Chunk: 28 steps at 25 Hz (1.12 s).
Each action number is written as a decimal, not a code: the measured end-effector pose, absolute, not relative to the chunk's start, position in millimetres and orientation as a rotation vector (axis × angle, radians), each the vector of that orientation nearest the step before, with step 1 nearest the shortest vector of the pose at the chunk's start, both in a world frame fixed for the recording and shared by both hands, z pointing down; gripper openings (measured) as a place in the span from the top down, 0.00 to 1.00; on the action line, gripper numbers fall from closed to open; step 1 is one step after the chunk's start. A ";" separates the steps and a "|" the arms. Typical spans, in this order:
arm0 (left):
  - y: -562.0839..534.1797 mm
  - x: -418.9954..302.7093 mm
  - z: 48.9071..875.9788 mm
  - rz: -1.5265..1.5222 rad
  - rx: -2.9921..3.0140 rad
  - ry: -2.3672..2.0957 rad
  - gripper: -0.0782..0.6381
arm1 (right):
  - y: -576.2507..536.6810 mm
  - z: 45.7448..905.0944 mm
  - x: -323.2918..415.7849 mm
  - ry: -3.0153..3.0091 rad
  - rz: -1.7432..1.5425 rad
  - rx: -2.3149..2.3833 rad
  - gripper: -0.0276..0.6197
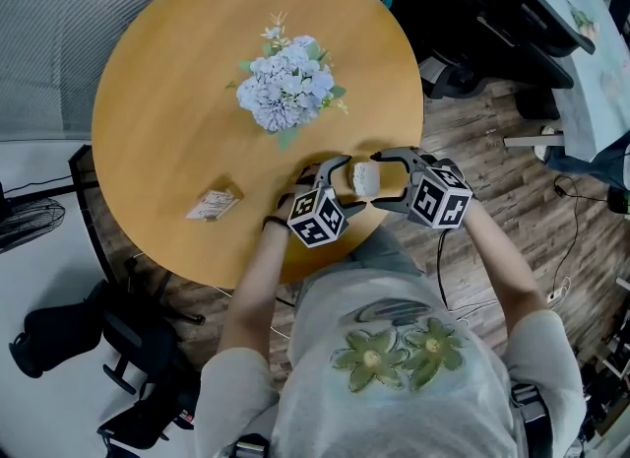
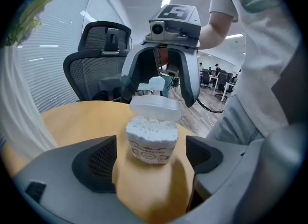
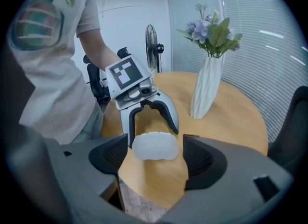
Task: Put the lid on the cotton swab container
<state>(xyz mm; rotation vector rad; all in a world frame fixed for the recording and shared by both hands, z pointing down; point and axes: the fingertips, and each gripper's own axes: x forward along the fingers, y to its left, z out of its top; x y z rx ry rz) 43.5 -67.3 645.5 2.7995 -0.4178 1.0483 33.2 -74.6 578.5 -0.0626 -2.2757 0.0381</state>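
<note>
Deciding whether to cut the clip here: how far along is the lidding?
Done: lid lies on the container, gripped by neither side. In hand: nothing; right tongs stand open around the lid, left tongs open either side of the container. Left: the lid looks only perched, swabs showing under its rim, so it probably needs pressing down.
</note>
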 end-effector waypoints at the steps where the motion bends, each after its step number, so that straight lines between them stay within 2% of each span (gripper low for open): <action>1: -68.1 44.6 645.5 1.050 2.804 -0.413 0.28 | -74.7 579.2 33.0 -2.272 0.040 -0.066 0.40; 8: -69.5 47.0 649.7 1.086 2.817 -0.368 0.33 | -73.3 584.3 32.0 -2.254 0.053 -0.093 0.41; 15: -67.2 47.2 651.9 1.113 2.832 -0.359 0.43 | -74.1 588.3 32.4 -2.226 0.028 -0.107 0.45; 28: -67.1 46.2 652.8 1.116 2.820 -0.351 0.44 | -73.9 589.4 26.9 -2.226 0.032 -0.106 0.46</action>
